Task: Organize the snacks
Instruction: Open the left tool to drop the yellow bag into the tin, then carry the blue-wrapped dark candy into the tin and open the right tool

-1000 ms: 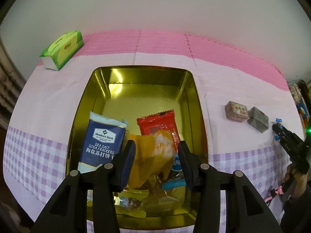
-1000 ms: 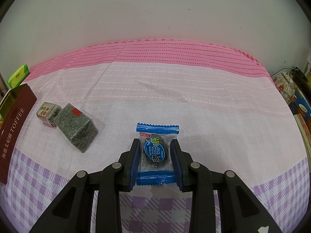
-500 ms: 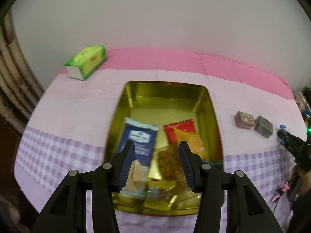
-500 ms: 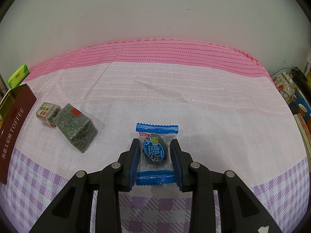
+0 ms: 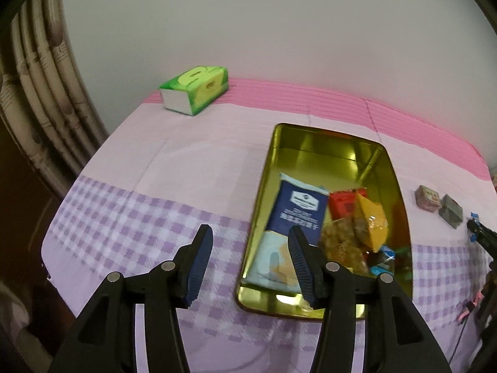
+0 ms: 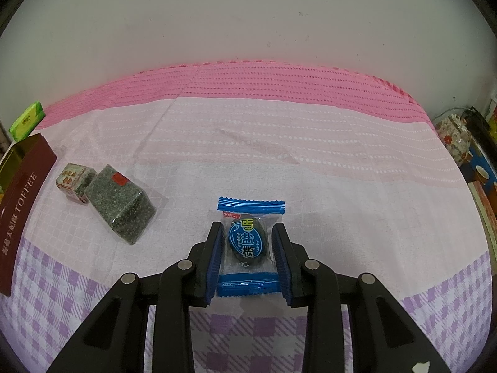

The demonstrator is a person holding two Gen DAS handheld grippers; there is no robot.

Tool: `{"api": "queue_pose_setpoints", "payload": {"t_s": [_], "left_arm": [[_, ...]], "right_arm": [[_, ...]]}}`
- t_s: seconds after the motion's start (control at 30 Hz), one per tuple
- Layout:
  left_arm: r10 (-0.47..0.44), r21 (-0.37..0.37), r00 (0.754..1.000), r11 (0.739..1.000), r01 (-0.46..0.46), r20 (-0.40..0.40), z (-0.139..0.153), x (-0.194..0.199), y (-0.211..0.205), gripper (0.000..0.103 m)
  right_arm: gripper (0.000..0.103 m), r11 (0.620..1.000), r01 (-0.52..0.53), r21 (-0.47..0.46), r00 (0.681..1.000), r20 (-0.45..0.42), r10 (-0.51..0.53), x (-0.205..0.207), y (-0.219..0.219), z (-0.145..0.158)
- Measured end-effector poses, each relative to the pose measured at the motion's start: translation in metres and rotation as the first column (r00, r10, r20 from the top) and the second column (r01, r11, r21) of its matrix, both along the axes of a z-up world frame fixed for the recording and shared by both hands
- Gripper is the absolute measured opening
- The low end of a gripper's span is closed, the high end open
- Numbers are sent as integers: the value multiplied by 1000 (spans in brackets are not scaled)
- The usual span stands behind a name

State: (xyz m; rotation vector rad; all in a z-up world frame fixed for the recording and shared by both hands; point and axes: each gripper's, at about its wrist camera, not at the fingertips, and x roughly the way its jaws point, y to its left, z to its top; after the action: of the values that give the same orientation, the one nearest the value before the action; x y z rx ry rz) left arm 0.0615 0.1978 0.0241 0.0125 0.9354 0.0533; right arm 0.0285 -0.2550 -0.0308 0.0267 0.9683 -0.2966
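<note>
So the right gripper [image 6: 248, 256] is clamped on a blue-wrapped candy [image 6: 248, 246] lying on the pink tablecloth [image 6: 279, 143]. The left gripper [image 5: 250, 262] has nothing between its fingers, and its jaws are opening above the near-left corner of the gold tin [image 5: 383, 155], which holds a navy cracker pack [image 5: 299, 208], a red packet [image 5: 341, 203] and an orange bag [image 5: 371, 220].

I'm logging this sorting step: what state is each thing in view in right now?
left gripper: jaws opening, nothing between them.
right gripper: shut on the blue candy packet.
gold tin: lidless, partly filled with snacks.
navy cracker pack: lying in the tin.
green tissue pack: sealed, on the cloth.
dark green block: wrapped, outside the tin.
</note>
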Motion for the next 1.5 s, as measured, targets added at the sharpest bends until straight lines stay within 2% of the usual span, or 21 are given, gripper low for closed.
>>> {"api": "queue_pose_setpoints", "payload": {"t_s": [0.23,0.3,0.37,0.53,0.77,1.13,1.5], "left_arm": [[36,-6,999,999,-36,-5,-1,4,13,52],[40,-2,999,999,-40,1,2,3,14,54],[38,-14,999,999,-38,3,3,3,15,60],[42,-17,999,999,-42,0,3,4,17,60],[49,-36,999,998,-50,-12,3,7,21,62],[65,-54,998,996,-66,-20,4,6,25,64],[97,-68,995,993,-99,-29,5,6,34,67]], "right_arm": [[28,1000,15,-15,1000,-28,-15,3,1,1],[27,1000,25,-16,999,-31,-25,4,1,2],[26,999,35,-29,999,-40,-36,7,4,2],[24,997,42,-62,997,-58,-45,8,15,4],[24,999,36,-38,999,-34,-37,7,29,25],[24,992,-108,63,994,1,108,14,91,56],[24,940,-306,148,952,24,306,28,191,69]]}}
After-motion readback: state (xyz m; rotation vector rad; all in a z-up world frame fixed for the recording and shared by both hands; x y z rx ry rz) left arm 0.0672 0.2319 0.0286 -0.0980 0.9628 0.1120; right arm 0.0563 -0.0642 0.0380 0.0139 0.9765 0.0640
